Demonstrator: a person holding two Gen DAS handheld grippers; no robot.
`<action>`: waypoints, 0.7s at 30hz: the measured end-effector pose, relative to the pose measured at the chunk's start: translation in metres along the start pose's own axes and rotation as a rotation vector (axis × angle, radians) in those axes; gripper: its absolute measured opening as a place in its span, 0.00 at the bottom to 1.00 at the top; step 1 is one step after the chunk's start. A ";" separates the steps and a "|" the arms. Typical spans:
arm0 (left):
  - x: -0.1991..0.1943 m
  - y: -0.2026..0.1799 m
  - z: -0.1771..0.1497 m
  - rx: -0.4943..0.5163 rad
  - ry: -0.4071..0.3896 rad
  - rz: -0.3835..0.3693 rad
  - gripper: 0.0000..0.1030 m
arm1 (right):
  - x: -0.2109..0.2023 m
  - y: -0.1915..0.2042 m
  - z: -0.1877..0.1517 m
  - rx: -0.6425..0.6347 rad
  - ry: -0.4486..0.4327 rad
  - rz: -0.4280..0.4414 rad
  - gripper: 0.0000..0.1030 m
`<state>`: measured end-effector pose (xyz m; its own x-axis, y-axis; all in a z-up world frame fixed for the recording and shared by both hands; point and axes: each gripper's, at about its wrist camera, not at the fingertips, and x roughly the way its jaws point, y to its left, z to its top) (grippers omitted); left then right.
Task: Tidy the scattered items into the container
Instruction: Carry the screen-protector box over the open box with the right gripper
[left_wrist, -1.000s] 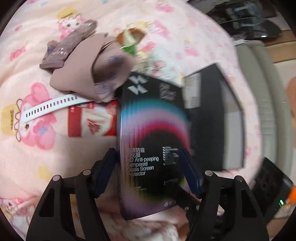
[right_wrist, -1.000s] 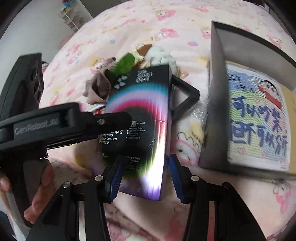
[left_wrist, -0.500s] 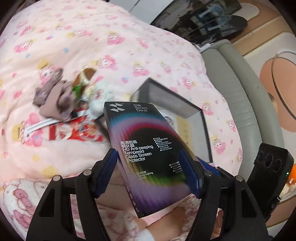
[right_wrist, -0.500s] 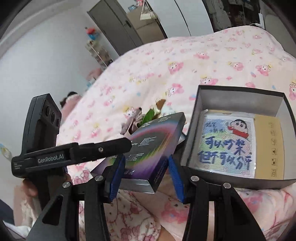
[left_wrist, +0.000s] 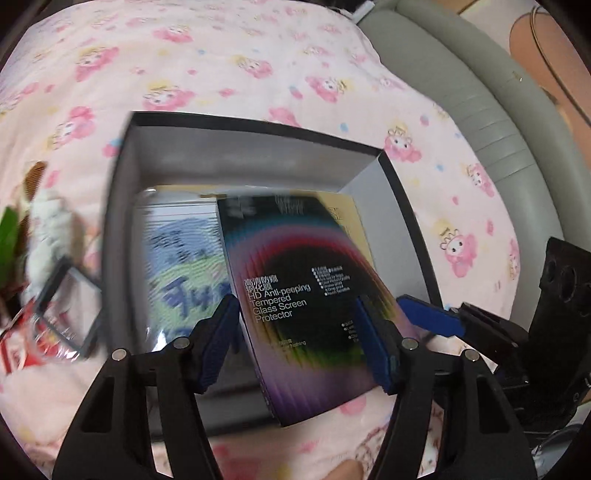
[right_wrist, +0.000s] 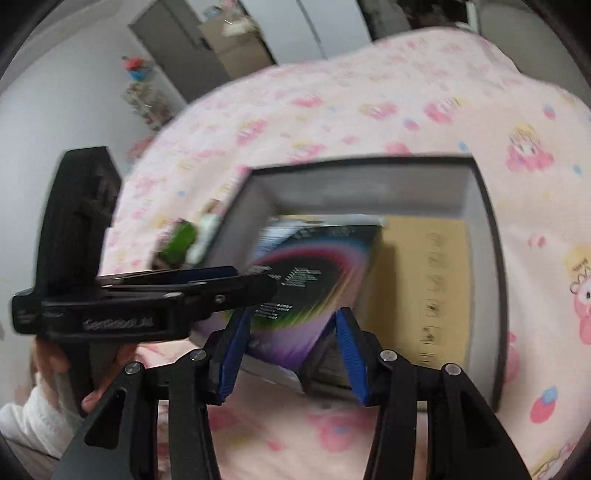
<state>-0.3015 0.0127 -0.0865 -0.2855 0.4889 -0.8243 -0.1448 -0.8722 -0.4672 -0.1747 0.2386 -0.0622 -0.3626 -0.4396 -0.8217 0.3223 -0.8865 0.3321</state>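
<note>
The protector box (left_wrist: 295, 295) now hangs over the open container (left_wrist: 236, 147), where a second ago it was above the loose items (left_wrist: 33, 236) on the blanket, beside the container. Both grippers, left (left_wrist: 299, 339) and right (right_wrist: 291, 354), have carried it across. The left jaws have just been closing, the box between them.

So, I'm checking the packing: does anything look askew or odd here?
Yes. The screen protector box hangs tilted over the open container, one end low inside, gripped by both the left gripper and right gripper. It is not yet lying flat.
</note>
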 end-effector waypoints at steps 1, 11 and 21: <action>0.007 -0.002 0.003 0.007 0.003 0.009 0.62 | 0.004 -0.005 0.001 0.009 0.005 -0.005 0.43; 0.026 0.000 0.004 0.122 -0.040 0.174 0.49 | 0.016 -0.042 -0.011 0.135 0.014 -0.035 0.43; 0.050 0.023 0.007 -0.038 0.048 0.204 0.42 | 0.015 -0.039 0.040 0.165 -0.087 -0.174 0.43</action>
<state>-0.3254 0.0174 -0.1365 -0.2596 0.3028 -0.9170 -0.0524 -0.9526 -0.2997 -0.2280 0.2610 -0.0687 -0.4767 -0.2831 -0.8323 0.1040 -0.9583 0.2663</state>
